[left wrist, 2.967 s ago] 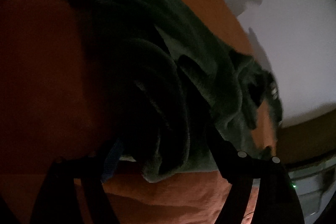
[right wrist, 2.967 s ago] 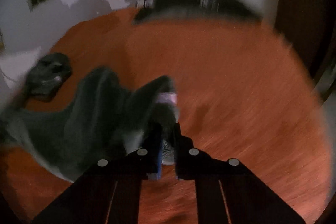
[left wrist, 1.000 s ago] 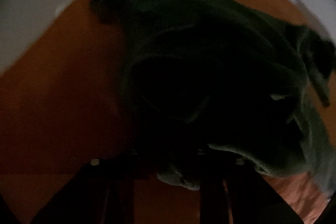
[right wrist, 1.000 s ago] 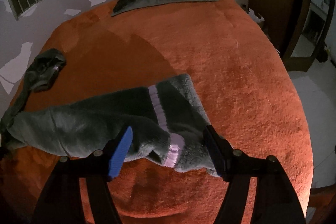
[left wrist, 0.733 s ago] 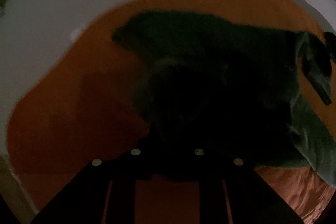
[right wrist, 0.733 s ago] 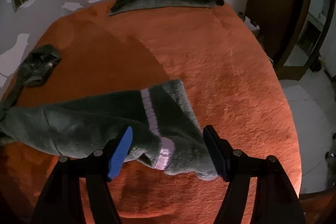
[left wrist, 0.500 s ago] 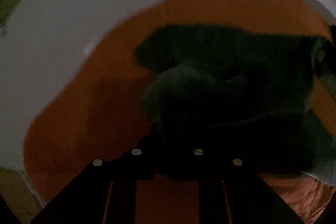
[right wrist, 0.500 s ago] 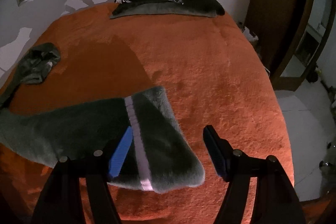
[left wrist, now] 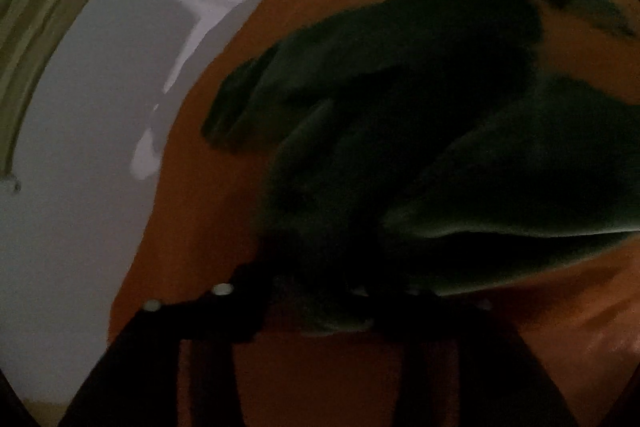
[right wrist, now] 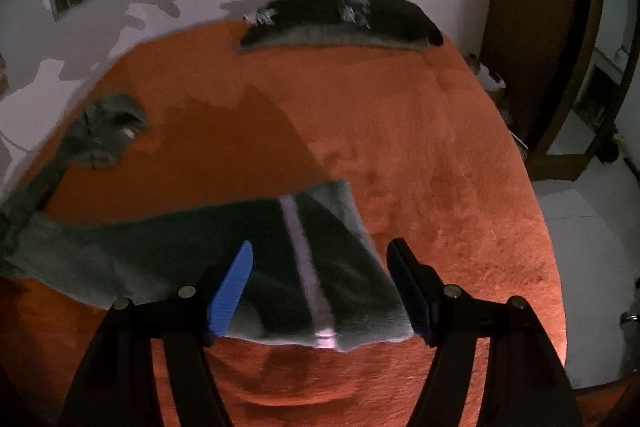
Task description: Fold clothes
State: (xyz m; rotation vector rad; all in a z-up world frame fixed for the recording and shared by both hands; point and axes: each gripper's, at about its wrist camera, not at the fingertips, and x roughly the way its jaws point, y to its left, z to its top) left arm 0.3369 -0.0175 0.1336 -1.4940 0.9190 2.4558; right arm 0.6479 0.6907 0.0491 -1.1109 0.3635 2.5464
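Spanning garment (right wrist: 332, 267) hem, right claw (right wrist: 320, 287) spread; bedspread (right wrist: 460, 187) bare rightward.

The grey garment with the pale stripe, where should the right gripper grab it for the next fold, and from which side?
Probably the near hem of the garment, close to the stripe. That end lies flat and spread on the orange blanket, its edge free right under the open right gripper. Come straight down from above, one finger sliding under the hem. The left gripper seems shut on the far end.
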